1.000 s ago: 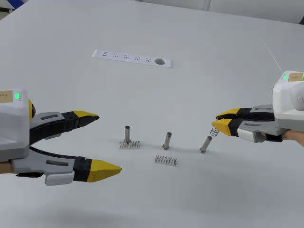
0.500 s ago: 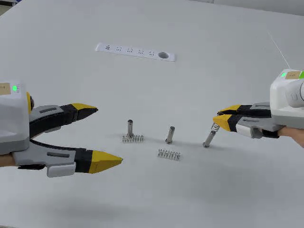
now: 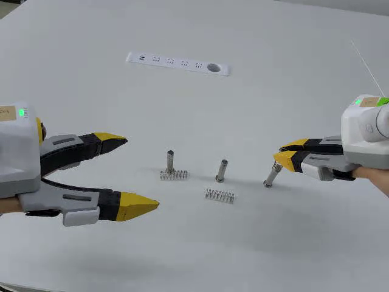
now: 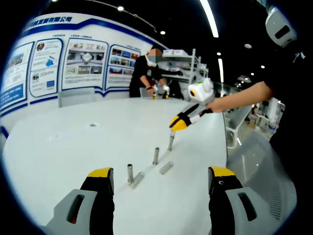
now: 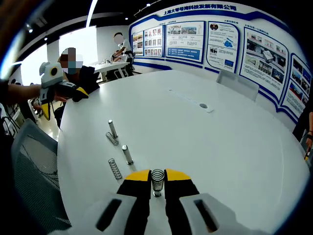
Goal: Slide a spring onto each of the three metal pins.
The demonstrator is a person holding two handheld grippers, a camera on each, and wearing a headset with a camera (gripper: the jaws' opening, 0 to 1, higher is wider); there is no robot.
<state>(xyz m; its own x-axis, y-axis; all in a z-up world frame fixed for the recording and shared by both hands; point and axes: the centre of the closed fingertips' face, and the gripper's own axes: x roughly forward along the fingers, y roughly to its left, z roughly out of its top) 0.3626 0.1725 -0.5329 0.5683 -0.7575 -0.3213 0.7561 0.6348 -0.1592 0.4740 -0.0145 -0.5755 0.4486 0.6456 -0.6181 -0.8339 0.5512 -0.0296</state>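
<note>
Steel spring [image 5: 157, 178] pinched in the right tongs [image 3: 279, 154], atop the tilted pin [image 3: 271, 175] at mid-right of frame; left tongs [image 3: 141, 173] gape wide

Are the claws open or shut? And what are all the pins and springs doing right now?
left claw: open, holding nothing.
right claw: shut, pinching a spring.
held spring: pinched between the right claw's tips.
right pin: leaning, top at those tips.
middle pin: standing, bare.
left pin: standing, bare.
spring by left pin: lying flat at its base.
front spring: lying flat before the middle pin.
power strip: flat, nothing plugged in.
</note>
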